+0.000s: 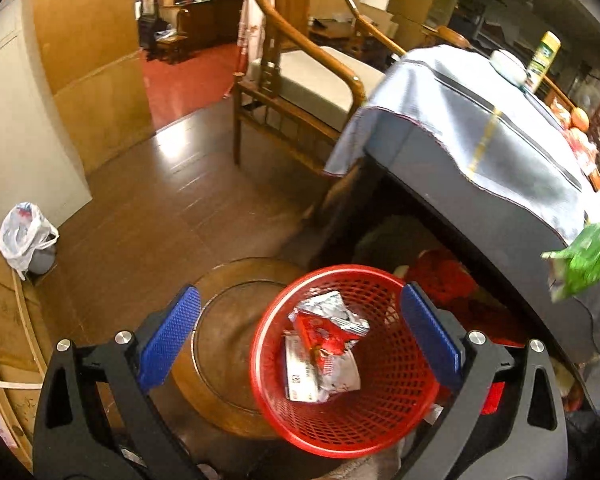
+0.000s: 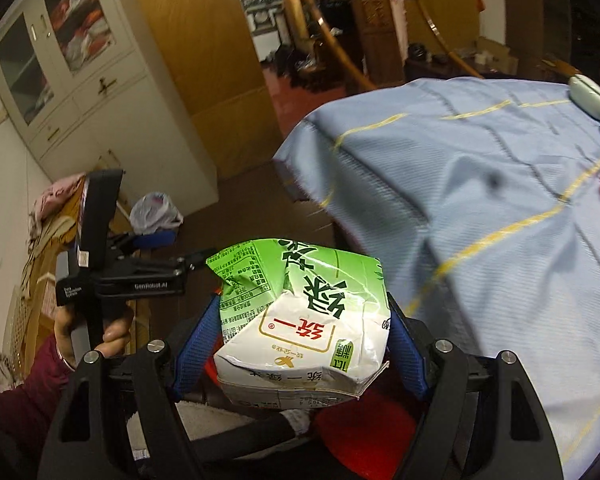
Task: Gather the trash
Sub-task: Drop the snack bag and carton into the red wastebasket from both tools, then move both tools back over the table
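A red mesh basket (image 1: 384, 412) stands on the floor beside the table and holds crumpled red and silver wrappers (image 1: 328, 344). My left gripper (image 1: 300, 336) hangs above it, open wide, with nothing between its blue pads (image 1: 168, 340). In the right wrist view my right gripper (image 2: 304, 344) is shut on a crushed green and white drink carton (image 2: 300, 312), held beside the table's edge. That carton (image 1: 588, 260) shows blurred at the right edge of the left wrist view. The left gripper (image 2: 152, 240), held in a hand, appears at the left of the right wrist view.
A table under a blue-grey cloth (image 1: 480, 136) fills the right, with a bowl (image 1: 508, 64) and a green can (image 1: 544, 56) on it. A round wooden stool (image 1: 224, 336) stands left of the basket. A wooden chair (image 1: 312, 80) is behind, a plastic bag (image 1: 24, 236) at the left.
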### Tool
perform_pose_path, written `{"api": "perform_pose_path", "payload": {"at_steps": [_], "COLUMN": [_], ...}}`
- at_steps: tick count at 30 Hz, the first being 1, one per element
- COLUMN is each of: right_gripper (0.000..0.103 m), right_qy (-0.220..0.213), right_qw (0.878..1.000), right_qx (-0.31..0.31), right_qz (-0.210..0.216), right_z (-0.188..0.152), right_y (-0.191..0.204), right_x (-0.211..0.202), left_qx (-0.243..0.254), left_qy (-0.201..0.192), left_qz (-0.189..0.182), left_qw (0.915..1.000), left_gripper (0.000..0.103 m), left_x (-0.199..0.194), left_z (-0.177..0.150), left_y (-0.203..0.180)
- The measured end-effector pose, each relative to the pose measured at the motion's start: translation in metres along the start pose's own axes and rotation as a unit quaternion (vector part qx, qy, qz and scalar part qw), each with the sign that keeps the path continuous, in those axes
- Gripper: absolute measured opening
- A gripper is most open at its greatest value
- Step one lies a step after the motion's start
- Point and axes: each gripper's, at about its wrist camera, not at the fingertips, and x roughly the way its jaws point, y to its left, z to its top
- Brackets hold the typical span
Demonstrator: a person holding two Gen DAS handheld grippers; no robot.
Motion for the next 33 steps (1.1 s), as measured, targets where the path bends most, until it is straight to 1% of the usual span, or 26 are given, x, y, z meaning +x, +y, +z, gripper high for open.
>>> {"api": "perform_pose_path", "payload": {"at_steps": [2,3,4,5,8,15,23,30,33], "right_gripper": [0.079,0.082,0.090,0.094,0.094,0.094,0.094,0.094,0.094], "right_qy": [0.011,0.016,0.021,0.020,0.021,0.007,-0.037,-0.088,-0.109], "right_qw": [1.000,1.000,1.000,1.000,1.000,1.000,0.999,0.994,0.990], "right_qx": [-0.009,-0.011,-0.013,-0.014,-0.021,0.001,0.021,0.052,0.070], "right_qz": [0.008,0.011,0.012,0.009,-0.004,-0.011,-0.026,-0.043,-0.051], "right_z": [0.005,0.006,0.007,0.008,0.007,0.006,-0.002,-0.021,-0.032], "right_y": [0.009,0.012,0.015,0.016,0.017,0.003,-0.017,-0.043,-0.060], "right_x": [0.011,0.013,0.017,0.019,0.020,0.009,-0.029,-0.075,-0.096], "left_qx": [-0.008,-0.010,-0.015,-0.018,-0.027,-0.023,0.011,0.056,0.082], "left_qy": [-0.001,-0.001,0.000,0.001,0.000,-0.002,-0.022,-0.048,-0.058], "left_qz": [0.004,0.004,0.004,0.003,0.000,0.001,0.000,-0.007,-0.014], "left_qw": [1.0000,0.9999,0.9999,0.9998,0.9996,0.9997,0.9997,0.9972,0.9949], "left_gripper": [0.096,0.096,0.096,0.096,0.096,0.096,0.096,0.096,0.096], "left_x": [0.001,0.001,0.001,0.002,0.002,-0.003,-0.021,-0.046,-0.056], "left_z": [0.000,0.001,0.001,0.001,0.000,0.000,0.007,0.015,0.016], "left_y": [0.007,0.009,0.014,0.016,0.022,0.016,-0.014,-0.058,-0.086]}}
